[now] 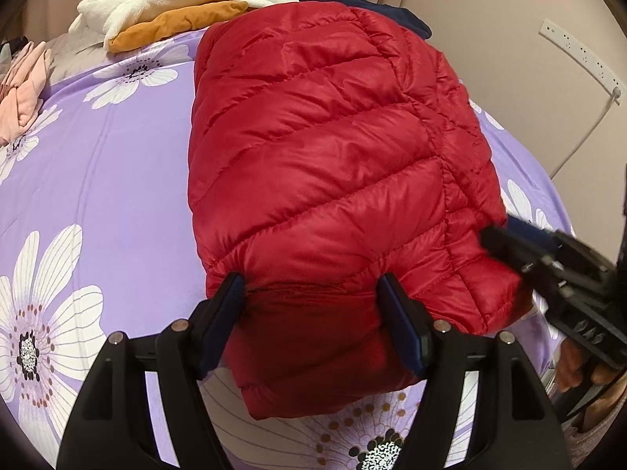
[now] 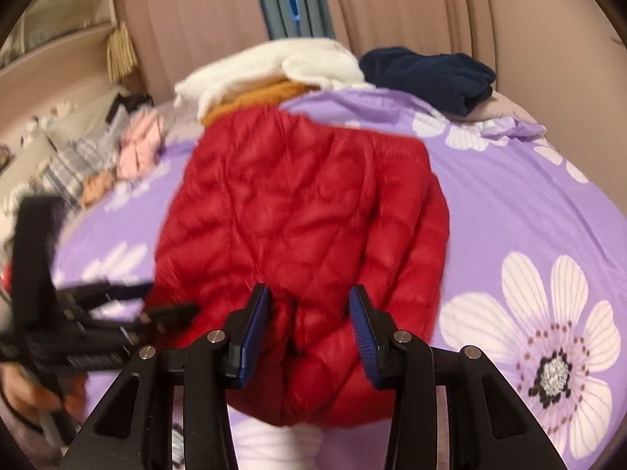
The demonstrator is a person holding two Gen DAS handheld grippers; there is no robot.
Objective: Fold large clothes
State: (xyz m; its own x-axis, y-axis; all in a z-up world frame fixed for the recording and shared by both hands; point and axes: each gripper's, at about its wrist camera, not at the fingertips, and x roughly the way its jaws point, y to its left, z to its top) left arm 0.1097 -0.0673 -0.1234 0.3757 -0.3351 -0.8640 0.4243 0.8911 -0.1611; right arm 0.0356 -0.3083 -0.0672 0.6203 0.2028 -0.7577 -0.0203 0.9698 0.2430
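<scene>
While the red quilted down jacket (image 1: 333,164) lies folded into a compact bundle on the lilac flower-print bedsheet (image 1: 117,180), both tongs stand at its near end and neither has yet carried that end anywhere. The jacket's long axis runs from the grippers away toward the stack of white fleece and mustard garments (image 1: 176,8) at the bed's far side; the navy garment (image 2: 431,74) sits beyond the jacket's far right corner.

The left gripper (image 1: 315,305) straddles the near left portion of the jacket. Its blue pads (image 1: 403,325) stand either side of a bulge of red fabric, spread wide, and appear to bear on it; I judge this a grasp on a thick fold, though the contact is not beyond doubt.

The right gripper (image 2: 309,329) has its jaws partly apart over the near right portion of the jacket. Puffed fabric rises between the pads, yet gaps show on both sides; I judge it unclenched. That view is blurred.

Judgement: the left hand is the better placed. The next fold would turn the near end away along the long axis.
</scene>
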